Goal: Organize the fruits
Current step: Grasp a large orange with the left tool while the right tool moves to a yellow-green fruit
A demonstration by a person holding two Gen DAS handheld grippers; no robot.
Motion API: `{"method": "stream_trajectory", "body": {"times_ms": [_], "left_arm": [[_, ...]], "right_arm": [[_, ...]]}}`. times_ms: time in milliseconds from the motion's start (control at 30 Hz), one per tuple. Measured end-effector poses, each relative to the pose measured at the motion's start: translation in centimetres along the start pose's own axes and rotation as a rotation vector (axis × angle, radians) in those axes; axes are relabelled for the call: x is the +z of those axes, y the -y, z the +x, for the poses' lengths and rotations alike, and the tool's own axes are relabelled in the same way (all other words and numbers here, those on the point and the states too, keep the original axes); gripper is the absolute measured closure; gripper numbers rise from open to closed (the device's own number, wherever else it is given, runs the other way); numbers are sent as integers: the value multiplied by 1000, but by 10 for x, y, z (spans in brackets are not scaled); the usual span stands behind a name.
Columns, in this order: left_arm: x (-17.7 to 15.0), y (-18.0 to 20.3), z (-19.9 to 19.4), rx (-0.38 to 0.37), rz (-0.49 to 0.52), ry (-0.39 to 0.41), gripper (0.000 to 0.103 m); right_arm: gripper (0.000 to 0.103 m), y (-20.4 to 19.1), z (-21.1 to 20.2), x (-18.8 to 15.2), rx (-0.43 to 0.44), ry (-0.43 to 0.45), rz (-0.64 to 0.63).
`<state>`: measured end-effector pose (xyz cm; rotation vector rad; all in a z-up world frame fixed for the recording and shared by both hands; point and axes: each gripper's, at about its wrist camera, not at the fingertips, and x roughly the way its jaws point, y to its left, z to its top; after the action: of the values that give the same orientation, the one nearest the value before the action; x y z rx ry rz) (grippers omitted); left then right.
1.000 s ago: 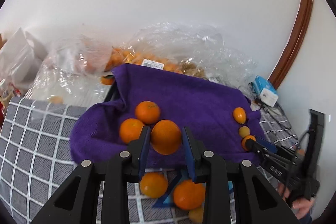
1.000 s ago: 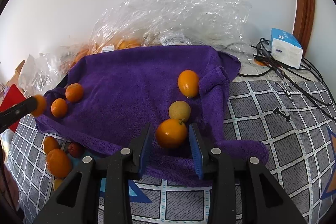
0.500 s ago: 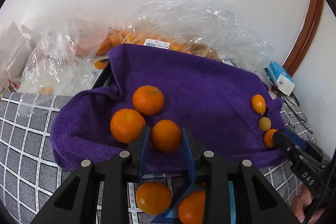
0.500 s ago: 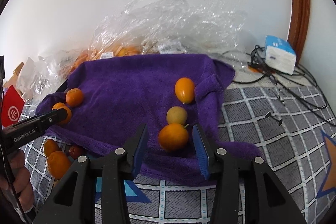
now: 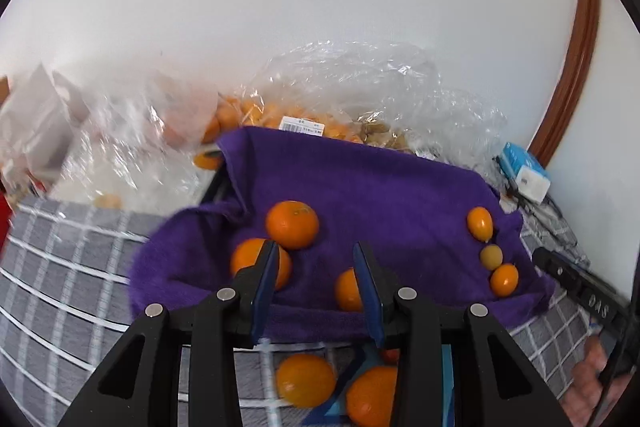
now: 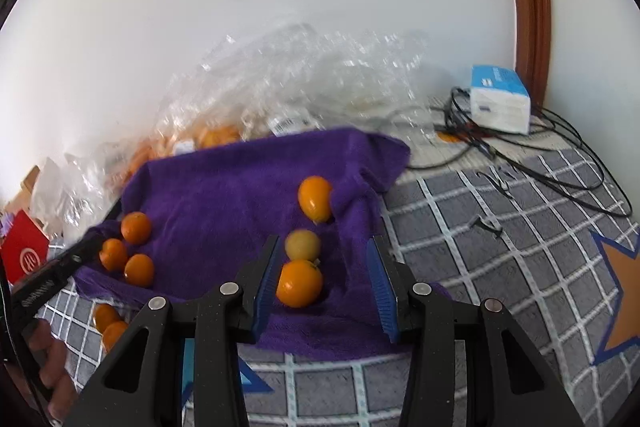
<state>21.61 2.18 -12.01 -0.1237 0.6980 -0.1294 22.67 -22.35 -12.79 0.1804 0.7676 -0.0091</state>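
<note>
My left jaws [image 5: 316,267] have just been opening and now stand spread. The orange [image 5: 347,290] that sits between them lies loose on the purple towel [image 5: 360,187], close against the right pad but not pinched, as far as the blur lets me judge. Two more oranges [image 5: 292,224] sit just up and left of it, one partly hidden behind my left pad. My right jaws [image 6: 322,271] are spread wide as well; a small orange fruit [image 6: 299,283] rests between them near the left pad, with clear towel on its other side. A paler yellow fruit [image 6: 302,245] touches it from behind, and an oval one [image 6: 315,203] lies further up against the towel's raised fold. Between the two clusters the middle of the towel is bare. The towel's near hem runs just ahead of both jaws; below it, loose oranges [image 5: 306,379] lie on the grey checked tabletop [image 6: 500,267]. Crumpled clear bags [image 5: 360,87] crowd the far edge against the wall, and cables [image 6: 540,147] and a blue-and-white box [image 6: 500,99] fill the right corner.
</note>
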Motion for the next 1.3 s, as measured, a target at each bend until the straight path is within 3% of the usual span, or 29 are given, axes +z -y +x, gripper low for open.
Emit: {"method": "stream_trajectory", "body": {"times_ms": [133,267,533,733,900,1000,1133,1300], "left_arm": [[-2,-6,-12,22,-11,-16,67],[-17,-20,-6,-65,-78,-145,67],[-46,-22,2,-108,-66,-205,67],[-50,-14,4,-64,-24,-193,71],[-46,-23,-6,-15,-15,-109,71],[-41,-29,-7,-13,-39,-96,71],[-38,-36,-6,64,-42,-91,71],[-29,-45,-13,27,-95,-75,71]], "right_arm": [[60,2,-1,0,39,7,10],[60,-7,1,-3,35,-6,-23],[60,-31,-16,-9,43,42,-131],[60,-43,-19,-14,35,49,-193],[64,-47,-17,-20,15,47,-221],[65,-50,-21,-22,48,67,-220],[65,-53,-19,-27,76,54,-233],[65,-63,-14,-42,100,-25,-242]]}}
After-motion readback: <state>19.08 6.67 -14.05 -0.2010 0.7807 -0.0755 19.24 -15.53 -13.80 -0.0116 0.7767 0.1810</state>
